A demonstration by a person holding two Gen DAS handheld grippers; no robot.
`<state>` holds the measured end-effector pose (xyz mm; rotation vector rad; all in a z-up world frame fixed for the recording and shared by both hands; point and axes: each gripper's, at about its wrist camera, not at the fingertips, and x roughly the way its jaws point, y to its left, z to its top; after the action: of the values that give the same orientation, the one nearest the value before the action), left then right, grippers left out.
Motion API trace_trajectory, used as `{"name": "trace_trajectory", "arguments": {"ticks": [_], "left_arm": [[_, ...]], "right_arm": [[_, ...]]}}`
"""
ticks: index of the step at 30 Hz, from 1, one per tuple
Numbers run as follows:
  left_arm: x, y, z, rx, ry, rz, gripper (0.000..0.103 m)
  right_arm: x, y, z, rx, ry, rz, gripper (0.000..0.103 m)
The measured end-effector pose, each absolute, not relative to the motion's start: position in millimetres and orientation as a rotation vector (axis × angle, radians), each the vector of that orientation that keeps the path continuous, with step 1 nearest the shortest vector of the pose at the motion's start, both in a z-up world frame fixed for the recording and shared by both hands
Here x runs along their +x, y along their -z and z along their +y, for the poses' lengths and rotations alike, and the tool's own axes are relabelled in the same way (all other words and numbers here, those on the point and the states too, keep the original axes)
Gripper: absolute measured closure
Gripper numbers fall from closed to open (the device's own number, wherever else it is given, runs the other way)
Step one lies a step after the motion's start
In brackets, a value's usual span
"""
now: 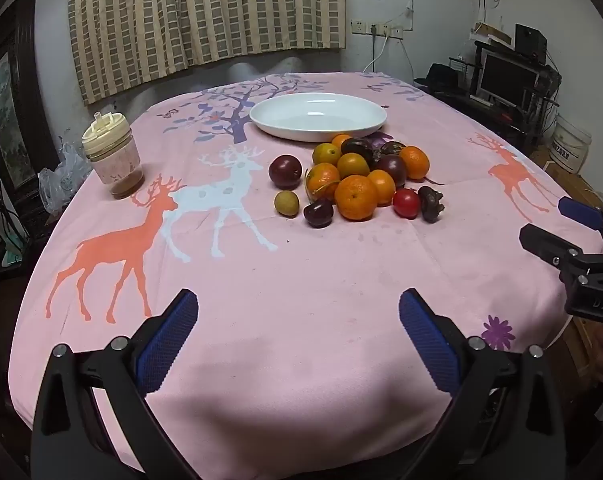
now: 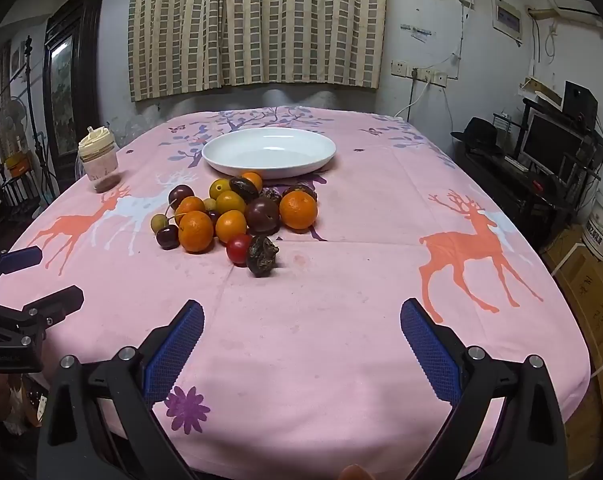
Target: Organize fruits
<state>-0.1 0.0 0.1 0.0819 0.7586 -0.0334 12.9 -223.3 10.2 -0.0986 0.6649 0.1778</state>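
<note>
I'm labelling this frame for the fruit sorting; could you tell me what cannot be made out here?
- Fruit pile, both views: the rear fruits are hidden by the front ones, so no exact count.
- Shrivelled dark fruit: too small to identify.
- Jar: contents unclear through its wall.
- Right gripper, left wrist view: cut off by the edge.

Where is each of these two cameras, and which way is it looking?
Left wrist: on the left gripper, angled down across the pink tablecloth; its open blue fingers show, the right gripper at the right edge.
Right wrist: on the right gripper, same direction; left gripper at the left edge.
Shared: fruit pile, white dish, jar.
</note>
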Motion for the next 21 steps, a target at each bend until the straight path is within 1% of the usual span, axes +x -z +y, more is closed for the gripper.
{"name": "trace_trajectory", "arguments": {"ticks": [21], "left_arm": [[-0.6, 0.4, 4.7, 0.083, 0.031, 0.768, 0.005]], "right_arm": [[13.7, -9.1, -223.1, -0.100, -0.177, 0.668, 0.004]]}}
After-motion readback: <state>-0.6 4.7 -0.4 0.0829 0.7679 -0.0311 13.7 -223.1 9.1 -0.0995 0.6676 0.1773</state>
